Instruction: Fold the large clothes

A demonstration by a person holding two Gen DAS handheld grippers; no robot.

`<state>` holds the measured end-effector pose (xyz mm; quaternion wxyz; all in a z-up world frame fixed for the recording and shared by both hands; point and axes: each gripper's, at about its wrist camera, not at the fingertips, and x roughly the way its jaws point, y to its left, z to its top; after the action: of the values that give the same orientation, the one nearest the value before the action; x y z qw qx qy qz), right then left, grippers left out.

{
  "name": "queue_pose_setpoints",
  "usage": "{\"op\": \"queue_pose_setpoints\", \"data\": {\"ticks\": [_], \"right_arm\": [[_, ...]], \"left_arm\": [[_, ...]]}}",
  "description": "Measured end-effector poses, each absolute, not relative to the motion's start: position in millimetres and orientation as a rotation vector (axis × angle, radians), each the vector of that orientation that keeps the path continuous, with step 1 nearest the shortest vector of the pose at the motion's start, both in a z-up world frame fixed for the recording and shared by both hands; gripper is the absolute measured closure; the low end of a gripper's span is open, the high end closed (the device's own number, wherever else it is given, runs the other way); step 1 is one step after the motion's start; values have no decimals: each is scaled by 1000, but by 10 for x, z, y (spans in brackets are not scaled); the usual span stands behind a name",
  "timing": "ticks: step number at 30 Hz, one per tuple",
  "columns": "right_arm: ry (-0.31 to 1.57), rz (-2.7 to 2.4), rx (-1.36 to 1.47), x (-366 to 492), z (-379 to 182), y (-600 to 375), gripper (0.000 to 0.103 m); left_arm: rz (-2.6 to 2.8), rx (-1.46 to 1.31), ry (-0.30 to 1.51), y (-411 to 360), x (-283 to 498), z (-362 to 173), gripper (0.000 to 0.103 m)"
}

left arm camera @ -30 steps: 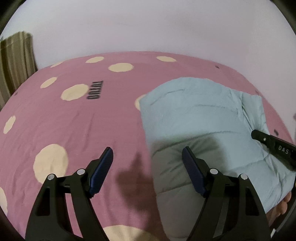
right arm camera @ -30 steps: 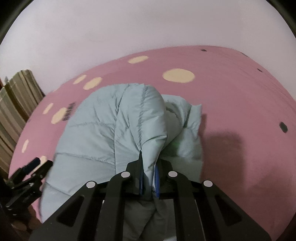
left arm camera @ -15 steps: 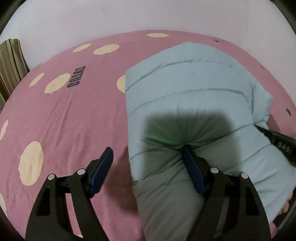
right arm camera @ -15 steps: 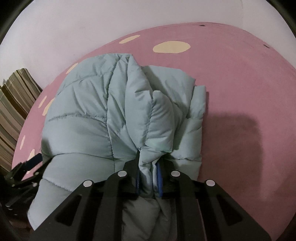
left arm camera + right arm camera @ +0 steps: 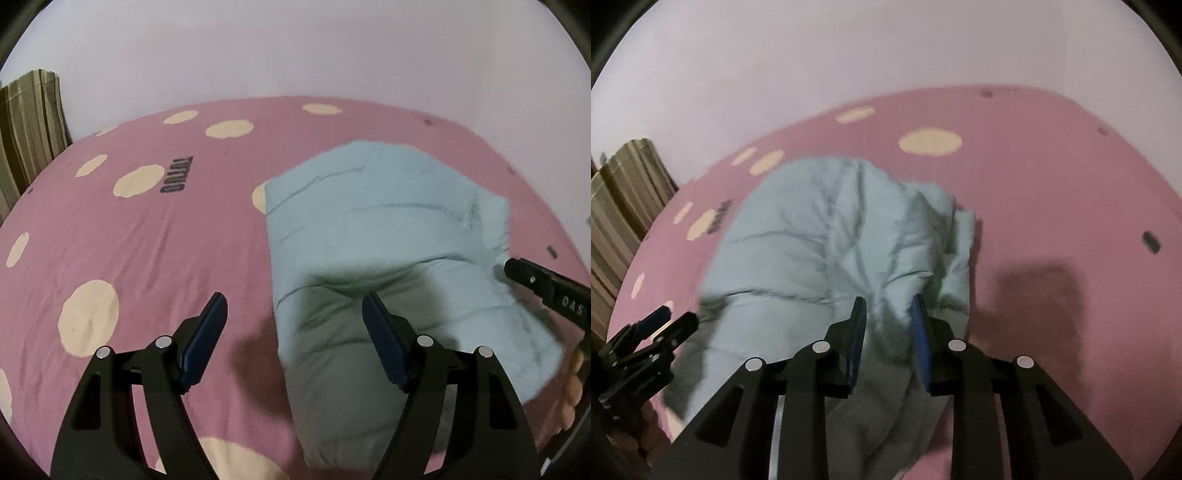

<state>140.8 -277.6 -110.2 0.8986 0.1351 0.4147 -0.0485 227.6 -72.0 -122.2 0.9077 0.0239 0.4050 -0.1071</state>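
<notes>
Two grippers hang over a pale blue puffer jacket (image 5: 388,236) folded on a pink spotted bedspread (image 5: 147,240).

At far left a striped curtain (image 5: 26,125) borders the bed, whose cover carries cream dots and a dark printed word. Next comes the left gripper (image 5: 293,325), jaws spread wide and holding nothing, one finger over bare cover and the other over the jacket's near left edge. The jacket lies right of the bed's middle, bunched into a soft mound. Over its near right part sits the right gripper (image 5: 888,317), jaws parted around a ridge of fabric; whether the pads touch it cannot be told.
</notes>
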Motion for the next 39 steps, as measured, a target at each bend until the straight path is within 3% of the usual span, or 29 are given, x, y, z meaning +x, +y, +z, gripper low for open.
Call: {"op": "queue_pose_setpoints", "data": {"ticks": [6,17,39], "right_arm": [[834,-29,231,1132,-977,-2518,77],[965,-53,237,1291,-1645,-2544,77],[936,-65,242,1256,-1681,-2553,77]], "left_arm": [[-258,48,848,-800,2161,-1255,28],[-259,82,956,-942,2274,-1706,26],[-252,96,967,-975,2306,-1848,26]]}}
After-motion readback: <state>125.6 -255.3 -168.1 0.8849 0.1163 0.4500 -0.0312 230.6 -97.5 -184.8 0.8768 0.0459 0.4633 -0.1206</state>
